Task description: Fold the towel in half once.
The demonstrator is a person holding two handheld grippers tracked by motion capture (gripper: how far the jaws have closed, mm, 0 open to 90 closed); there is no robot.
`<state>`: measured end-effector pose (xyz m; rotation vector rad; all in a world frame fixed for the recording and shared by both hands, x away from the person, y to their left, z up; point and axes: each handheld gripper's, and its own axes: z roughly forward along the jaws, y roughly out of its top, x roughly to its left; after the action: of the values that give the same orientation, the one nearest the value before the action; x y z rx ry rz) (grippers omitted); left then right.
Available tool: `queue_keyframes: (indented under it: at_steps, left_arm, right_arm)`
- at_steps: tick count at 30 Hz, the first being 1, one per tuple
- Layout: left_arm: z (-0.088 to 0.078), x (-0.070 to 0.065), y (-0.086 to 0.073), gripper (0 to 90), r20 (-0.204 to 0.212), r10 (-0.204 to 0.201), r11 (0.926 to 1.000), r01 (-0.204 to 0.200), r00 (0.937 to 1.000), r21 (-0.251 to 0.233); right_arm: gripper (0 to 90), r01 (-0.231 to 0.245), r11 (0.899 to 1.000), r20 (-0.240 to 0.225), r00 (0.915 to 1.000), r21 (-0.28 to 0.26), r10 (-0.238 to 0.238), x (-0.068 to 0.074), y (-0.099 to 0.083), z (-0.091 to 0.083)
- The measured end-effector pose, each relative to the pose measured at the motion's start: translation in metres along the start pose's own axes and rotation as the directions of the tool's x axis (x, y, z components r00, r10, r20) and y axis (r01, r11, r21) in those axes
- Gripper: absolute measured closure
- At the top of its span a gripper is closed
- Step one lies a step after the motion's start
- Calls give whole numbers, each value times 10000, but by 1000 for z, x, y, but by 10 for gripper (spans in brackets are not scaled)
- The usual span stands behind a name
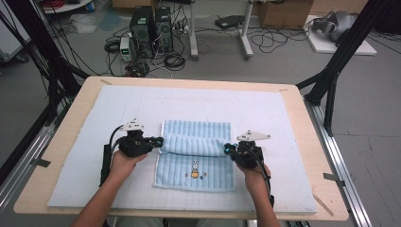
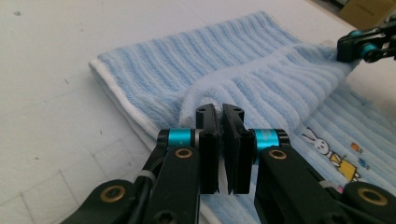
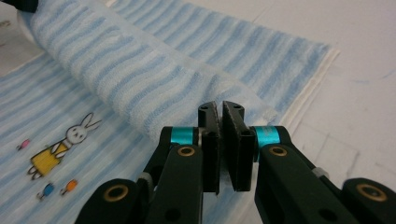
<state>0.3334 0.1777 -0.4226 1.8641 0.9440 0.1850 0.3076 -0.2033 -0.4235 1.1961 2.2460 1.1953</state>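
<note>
Towel [image 1: 196,156] pinched at both side edges, a fold lifted across its middle.

Left gripper [image 1: 159,141] has its jaws together on the towel's left edge, with only a thin bit of cloth between the pads [image 2: 208,140]; right gripper [image 1: 227,148] is clamped the same way on the right edge. The towel lies near the middle of the white mat [image 1: 75,165], between the 2 grippers, its near half flat with the rabbit print [image 1: 194,168] facing the person. Risk, as I judge it: either thin pinch could slip out if the hands pull apart, and uneven travel would skew the fold or drag the lower layer along the mat. The raised fold runs left to right from gripper to gripper; the towel itself looks nearly square, its stripes running away from the person.
</note>
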Motion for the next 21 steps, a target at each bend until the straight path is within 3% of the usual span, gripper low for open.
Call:
queue_keyframes:
  at_steps: [3, 6, 10, 12, 13, 15, 18, 21]
  left_arm:
    - [-4, -4, -8, 846, 219, -26, 9996, 20, 9998, 285]
    - [-8, -8, -16, 820, 395, -173, 9998, 168, 9991, 113]
    - [-13, -10, -21, 663, 432, -427, 9985, 411, 9982, 366]
    - [-18, -10, -19, 577, 358, -545, 9985, 544, 9979, 47]
    - [-21, -11, -17, 562, 277, -607, 9974, 617, 9978, -372]
    - [-25, -10, -14, 536, 294, -797, 9928, 820, 9964, -878]
    - [-21, -8, -13, 532, 140, -834, 9929, 843, 9964, -845]
    - [-13, -5, -14, 530, -42, -973, 9925, 967, 9952, -741]
  right_arm:
    - [855, 48, 10000, 60, 10000, -43, -47, 6, -7, -5]
    - [855, 27, 10000, 41, 10000, 14, -27, 8, -15, -8]
    - [833, 11, 9996, -47, 10000, 282, -10, 10, -25, -11]
    - [787, -83, 10000, -129, 9999, 38, 84, 10, -27, -17]
    - [759, -151, 9998, -82, 9999, -102, 150, 10, -27, -20]
    - [668, -595, 9964, 52, 9982, -610, 600, 4, -24, -27]
    - [552, -1236, 9869, 337, 9912, -1034, 1277, -6, -17, -31]
    - [535, -1286, 9880, 504, 9898, -854, 1332, -11, -9, -24]
